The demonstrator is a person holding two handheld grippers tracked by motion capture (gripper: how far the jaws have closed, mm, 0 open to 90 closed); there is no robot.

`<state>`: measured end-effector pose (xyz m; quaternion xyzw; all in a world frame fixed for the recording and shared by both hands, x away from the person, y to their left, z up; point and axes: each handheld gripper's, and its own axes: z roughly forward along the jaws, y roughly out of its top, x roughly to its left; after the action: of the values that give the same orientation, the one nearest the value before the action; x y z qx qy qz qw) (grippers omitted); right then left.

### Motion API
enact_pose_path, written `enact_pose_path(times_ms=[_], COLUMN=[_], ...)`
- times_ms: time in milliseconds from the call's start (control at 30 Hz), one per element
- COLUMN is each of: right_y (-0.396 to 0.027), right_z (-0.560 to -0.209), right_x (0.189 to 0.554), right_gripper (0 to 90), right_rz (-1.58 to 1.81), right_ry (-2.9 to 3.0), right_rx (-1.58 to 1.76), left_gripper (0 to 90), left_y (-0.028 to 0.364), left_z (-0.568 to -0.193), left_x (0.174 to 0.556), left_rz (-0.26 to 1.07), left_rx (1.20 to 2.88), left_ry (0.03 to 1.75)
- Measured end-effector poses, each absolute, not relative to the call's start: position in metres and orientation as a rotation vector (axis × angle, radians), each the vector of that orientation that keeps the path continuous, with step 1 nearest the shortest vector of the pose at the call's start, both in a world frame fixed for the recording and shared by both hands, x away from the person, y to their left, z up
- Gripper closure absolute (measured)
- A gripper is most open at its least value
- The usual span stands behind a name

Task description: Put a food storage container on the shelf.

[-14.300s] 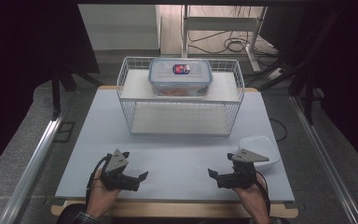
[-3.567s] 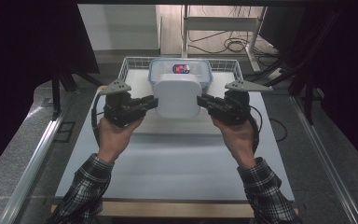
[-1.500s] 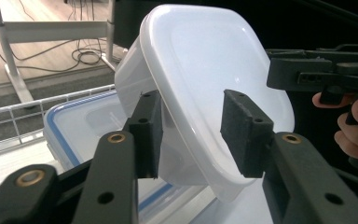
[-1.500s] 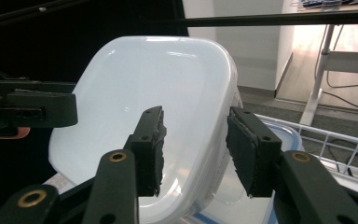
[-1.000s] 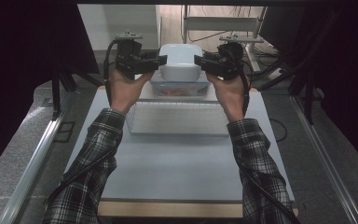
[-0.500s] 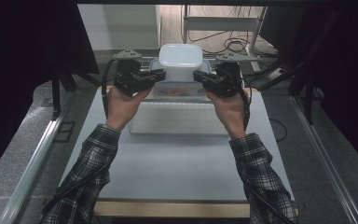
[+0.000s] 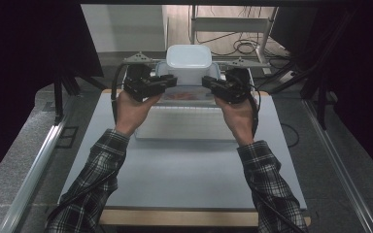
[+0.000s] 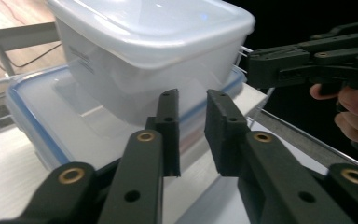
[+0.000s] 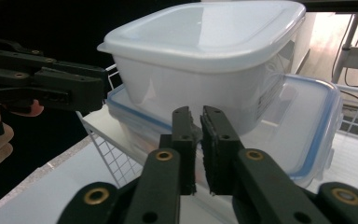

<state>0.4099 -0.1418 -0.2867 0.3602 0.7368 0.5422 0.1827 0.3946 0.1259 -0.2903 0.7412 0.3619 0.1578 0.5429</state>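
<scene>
Tub [image 7: 189,62]: upper centre of frame, resting on blue-rimmed box [image 7: 187,94].
Left gripper [image 8: 193,123]: my jaws narrowly apart, nothing between, just reopening.
Right gripper [image 9: 199,140]: my jaws nearly together, empty.

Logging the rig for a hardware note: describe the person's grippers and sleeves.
Both arms wear dark-and-white plaid flannel sleeves. Each hand carries a black two-jaw gripper: the left gripper and right gripper have flat rectangular black pads on linkage bars joined by brass-coloured rivets. A grey three-cornered plate tops each one, and a black cable trails back along the forearm.
</scene>
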Motion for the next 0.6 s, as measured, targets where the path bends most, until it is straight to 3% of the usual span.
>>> enact_pose_path(times_ms=[67,167,300,600], right_y=[-0.142,-0.142,-0.142,-0.146], right_z=[-0.287,-0.294,-0.300,-0.318], right_x=[0.409,0.400,0.395,0.383], right_gripper=[80.6,72.0,64.3,47.7], right_rz=[1.534,1.528,1.528,1.513], right_ry=[2.081,2.098,2.116,2.161], right_rx=[1.014,0.984,0.977,0.951], left_gripper=[72.9,57.6,44.0,26.6], left_y=[0.126,0.123,0.120,0.122], left_z=[-0.292,-0.299,-0.312,-0.342], left_x=[0.392,0.384,0.376,0.357], left_rz=[0.371,0.369,0.388,0.378], left_rx=[1.759,1.763,1.778,1.815], left_ry=[0.851,0.834,0.813,0.803])
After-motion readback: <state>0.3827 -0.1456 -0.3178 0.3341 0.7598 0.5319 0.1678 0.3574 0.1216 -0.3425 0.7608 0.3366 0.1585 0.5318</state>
